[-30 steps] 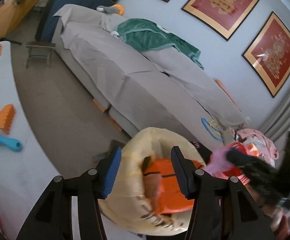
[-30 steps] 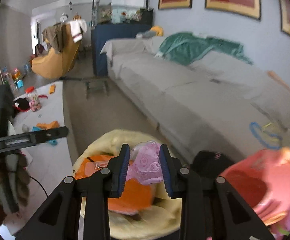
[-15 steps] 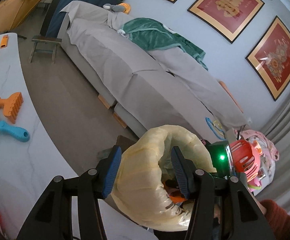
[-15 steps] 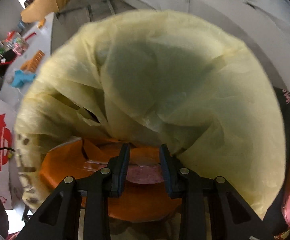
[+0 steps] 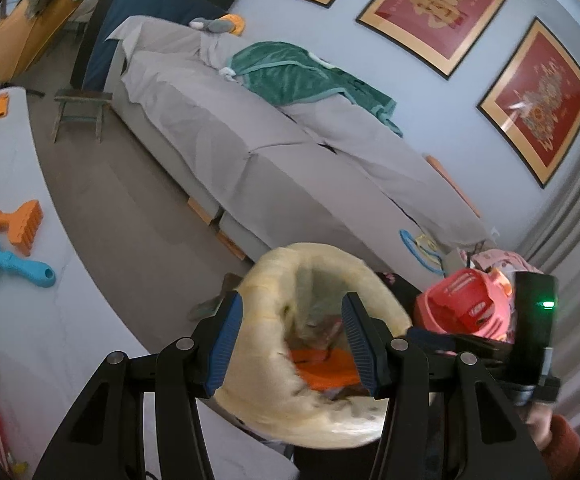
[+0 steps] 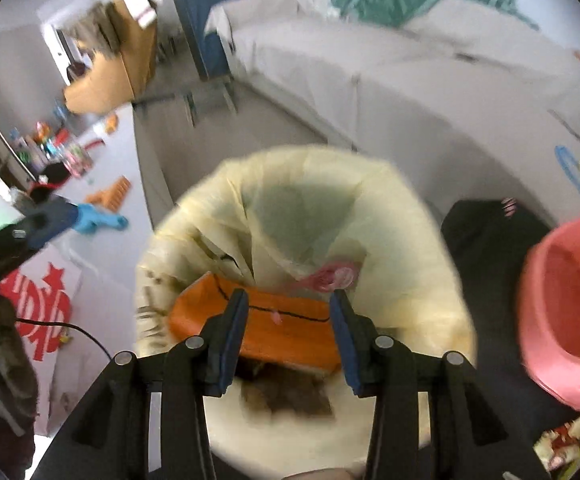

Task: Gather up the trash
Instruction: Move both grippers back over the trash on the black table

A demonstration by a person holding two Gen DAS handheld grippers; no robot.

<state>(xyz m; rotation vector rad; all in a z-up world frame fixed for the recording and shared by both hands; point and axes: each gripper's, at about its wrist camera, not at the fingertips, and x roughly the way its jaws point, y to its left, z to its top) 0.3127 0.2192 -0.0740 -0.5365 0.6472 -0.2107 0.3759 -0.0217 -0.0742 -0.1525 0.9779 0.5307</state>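
Observation:
A bin lined with a pale yellow bag [image 6: 402, 240] stands open below both grippers; it also shows in the left wrist view [image 5: 265, 364]. Inside lie an orange packet [image 6: 285, 328], a pink wrapper [image 6: 336, 276] and some brown scrap [image 6: 285, 396]. My right gripper [image 6: 287, 334] is open and empty just above the bin's mouth. My left gripper [image 5: 292, 344] is open and empty above the bin's left rim. The orange packet shows between its fingers [image 5: 326, 368].
A white table [image 5: 21, 280] at left carries a blue scoop [image 5: 5, 264] and an orange rake [image 5: 17, 224]. A grey-covered sofa [image 5: 273, 152] runs behind the bin. A pink plastic toy [image 6: 566, 312] and a black bag [image 6: 486, 248] sit right of the bin.
My right gripper held the pink wrapper, dipped into the bag, opened and let it go, then rose out. The wrapper now lies in the bin. The left gripper stayed open.

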